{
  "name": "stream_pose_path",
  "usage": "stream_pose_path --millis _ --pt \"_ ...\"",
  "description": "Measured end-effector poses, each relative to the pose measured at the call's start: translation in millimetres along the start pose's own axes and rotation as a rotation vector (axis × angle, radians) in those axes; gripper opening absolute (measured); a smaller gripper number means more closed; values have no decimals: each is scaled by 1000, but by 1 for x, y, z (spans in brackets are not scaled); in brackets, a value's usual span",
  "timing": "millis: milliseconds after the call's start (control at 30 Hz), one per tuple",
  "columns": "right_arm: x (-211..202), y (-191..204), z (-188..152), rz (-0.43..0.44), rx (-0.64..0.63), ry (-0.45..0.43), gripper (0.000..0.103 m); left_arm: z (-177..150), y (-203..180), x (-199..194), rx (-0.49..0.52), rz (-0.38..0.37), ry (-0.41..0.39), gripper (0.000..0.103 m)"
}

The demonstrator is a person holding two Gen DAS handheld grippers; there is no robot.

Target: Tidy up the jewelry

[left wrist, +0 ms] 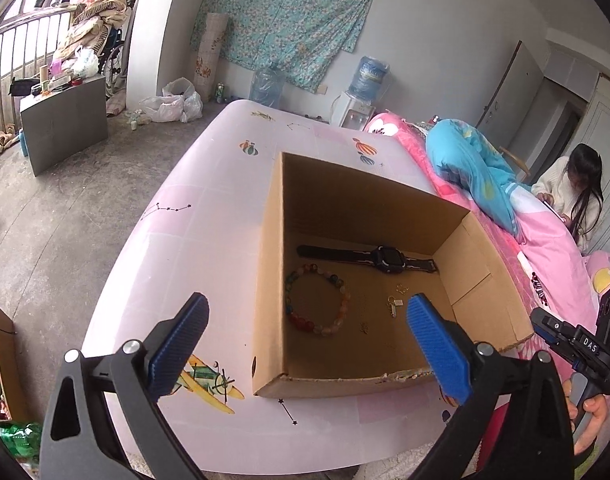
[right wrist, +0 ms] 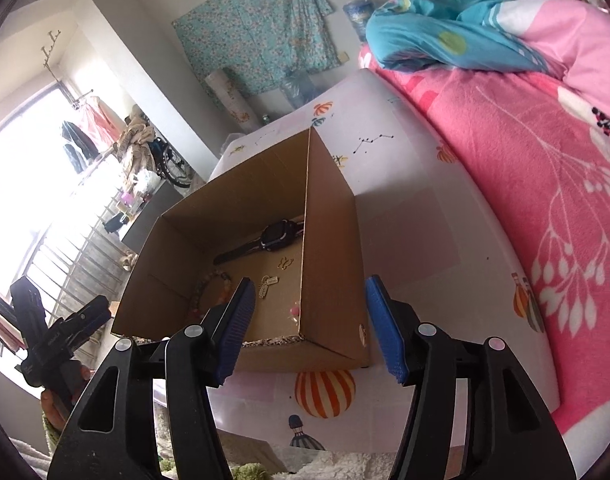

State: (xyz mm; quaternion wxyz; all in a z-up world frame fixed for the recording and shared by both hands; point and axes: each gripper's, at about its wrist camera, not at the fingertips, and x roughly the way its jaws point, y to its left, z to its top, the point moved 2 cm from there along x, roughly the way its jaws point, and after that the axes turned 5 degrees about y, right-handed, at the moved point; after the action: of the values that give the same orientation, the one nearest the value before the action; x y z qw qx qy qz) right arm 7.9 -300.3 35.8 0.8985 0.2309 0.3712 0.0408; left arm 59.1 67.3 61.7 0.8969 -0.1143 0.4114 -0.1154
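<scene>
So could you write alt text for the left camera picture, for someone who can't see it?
An open cardboard box sits on a pink patterned surface, holding a black watch, a bead bracelet and small gold trinkets. In front, the left hand-held gripper is open and empty. A second hand-held gripper shows at the right edge.

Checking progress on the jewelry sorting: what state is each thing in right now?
Brown cardboard box: open-topped, upright on the pink table.
Black wristwatch: flat inside the box, strap laid out.
Multicoloured bead bracelet: inside the box, closed loop.
Small gold charms: loose on the box floor.
Left claw: open, empty.
Right claw: open, empty.
</scene>
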Motion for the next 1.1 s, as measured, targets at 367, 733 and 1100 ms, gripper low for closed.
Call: stream_pose_path --millis 367,733,1100 --pt "-41 32 -33 -72 -187 -119 84 -8 -4 -31 -19 155 -73 97" --pt "-1 76 -74 -104 -317 32 95 -42 -16 -13 21 342 33 97" --pt "50 75 -72 -183 -243 234 95 -68 -50 33 55 353 182 97"
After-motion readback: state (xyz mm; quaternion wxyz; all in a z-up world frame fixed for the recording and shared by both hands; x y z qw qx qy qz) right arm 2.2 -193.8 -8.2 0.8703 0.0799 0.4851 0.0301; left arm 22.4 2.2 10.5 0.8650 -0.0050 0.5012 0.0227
